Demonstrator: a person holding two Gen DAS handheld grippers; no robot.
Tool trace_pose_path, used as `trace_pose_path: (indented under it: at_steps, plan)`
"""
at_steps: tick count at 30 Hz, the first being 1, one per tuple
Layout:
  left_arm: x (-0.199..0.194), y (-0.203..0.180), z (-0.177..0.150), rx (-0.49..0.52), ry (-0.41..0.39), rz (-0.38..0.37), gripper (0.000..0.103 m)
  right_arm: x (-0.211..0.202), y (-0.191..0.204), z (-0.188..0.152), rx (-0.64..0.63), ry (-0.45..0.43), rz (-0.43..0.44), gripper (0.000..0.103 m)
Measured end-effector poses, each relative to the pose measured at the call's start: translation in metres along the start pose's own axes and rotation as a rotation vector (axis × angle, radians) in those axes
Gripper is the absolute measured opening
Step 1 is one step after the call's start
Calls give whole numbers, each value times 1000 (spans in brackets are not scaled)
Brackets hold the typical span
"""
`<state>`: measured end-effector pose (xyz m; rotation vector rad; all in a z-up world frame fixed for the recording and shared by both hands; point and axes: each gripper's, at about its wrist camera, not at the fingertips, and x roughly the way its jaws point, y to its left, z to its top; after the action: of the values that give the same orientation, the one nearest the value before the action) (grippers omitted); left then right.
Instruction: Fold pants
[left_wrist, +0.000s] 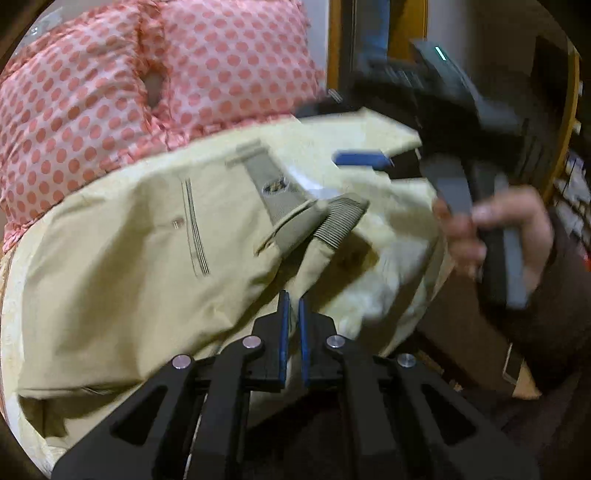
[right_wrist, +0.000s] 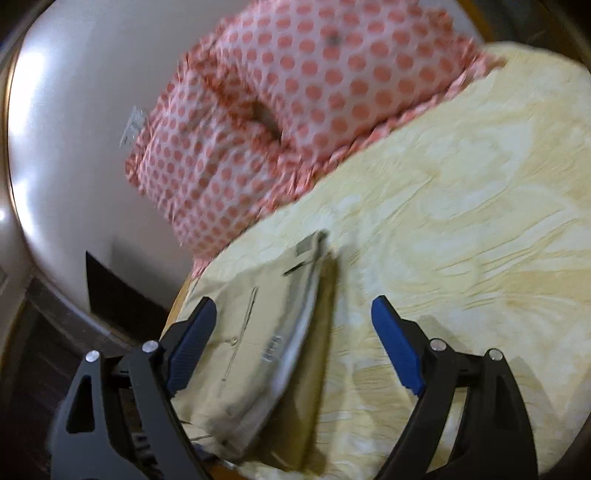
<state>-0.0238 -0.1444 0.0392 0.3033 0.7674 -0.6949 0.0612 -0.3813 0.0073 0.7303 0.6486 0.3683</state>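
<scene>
The pants (left_wrist: 147, 266) are tan and lie on a bed (right_wrist: 480, 221) with a pale yellow cover. In the left wrist view they fill the middle of the frame, with the waist part and a back pocket showing. In the right wrist view they sit in the lower middle of the frame, already doubled over so one side lies on top of the other.

The left gripper (left_wrist: 293, 332) is at the bottom middle of its frame. Its two blue fingers are pressed close together and pinch a bit of the tan cloth. I think it holds on so the pants can be lifted or pulled flat for a fold.

The right gripper (right_wrist: 295, 347) is at the bottom of its own frame. Its blue fingers are spread wide apart, with nothing between them. One finger is over the pants and the other is over the bed cover. It hangs above the waist edge, so it looks ready to come down and grab there. In the left wrist view you can see this same gripper in the upper right of the frame, near the top edge of the pants, held by the person's hand (left_wrist: 495, 236).

A pink pillow (right_wrist: 295, 92) with red dots rests at the upper part of both frames, just past the pants. The pictures are blurry, so small things are hard to tell.
</scene>
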Motion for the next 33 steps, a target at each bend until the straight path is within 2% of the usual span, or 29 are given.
trace_pose_path:
  at_steps: [2, 4, 5, 6, 7, 8, 9, 10, 12, 14, 16, 17, 20, 22, 26, 27, 28, 29, 31, 32, 33]
  plan:
    - [-7, 12, 1, -66, -3, -46, 5, 16, 5, 2, -21, 58, -23, 82]
    - [-34, 34, 6, -158, -52, -123, 7, 28, 8, 3, -46, 106, -53, 69]
    - [-51, 46, 8, -194, -94, -153, 13, 34, 8, 3, -53, 127, -50, 64]
    - [-72, 67, 10, -240, -154, -151, 30, 38, 8, 4, -60, 142, -51, 62]
    - [-84, 83, 10, -274, -188, -115, 44, 44, 8, 5, -72, 165, -71, 57]
    - [-94, 103, 10, -316, -215, -58, 66, 49, 8, 5, -82, 183, -87, 54]
    - [-100, 128, 7, -365, -224, 17, 72, 53, 8, 4, -90, 202, -101, 53]
    - [-99, 157, 3, -420, -201, 89, 72, 55, 7, 4, -97, 204, -104, 51]
    - [-88, 195, -4, -503, -133, 135, 72, 57, 11, 3, -138, 209, -123, 48]
    - [-70, 232, -15, -604, -57, 111, 71, 60, 14, 3, -161, 212, -132, 48]
    - [-55, 251, -22, -654, -21, 86, 71, 65, 18, 3, -204, 214, -136, 48]
    - [-51, 256, -23, -673, -11, 71, 71, 67, 20, 4, -218, 215, -143, 47]
    - [-41, 257, -16, -653, 2, 18, 72, 70, 27, 1, -239, 249, -98, 33]
    - [-34, 255, -8, -613, 21, 12, 72, 68, 28, 1, -248, 249, -91, 33]
    - [-18, 264, -5, -608, 72, -11, 72, 78, 10, 9, -129, 266, -24, 34]
    - [-12, 269, -6, -621, 86, -33, 72, 79, 8, 9, -123, 268, -12, 30]
    - [-9, 273, -7, -632, 92, -46, 72, 81, 6, 10, -109, 281, 15, 15]
    - [-6, 278, -9, -648, 93, -64, 73, 80, 2, 10, -74, 294, 84, 12]
    - [-4, 284, -10, -667, 86, -96, 75, 75, -2, 11, -36, 286, 151, 12]
    - [-2, 287, -10, -676, 85, -113, 75, 77, -4, 12, -23, 289, 136, 18]
    - [-1, 290, -10, -687, 84, -124, 75, 82, -7, 12, -9, 300, 102, 18]
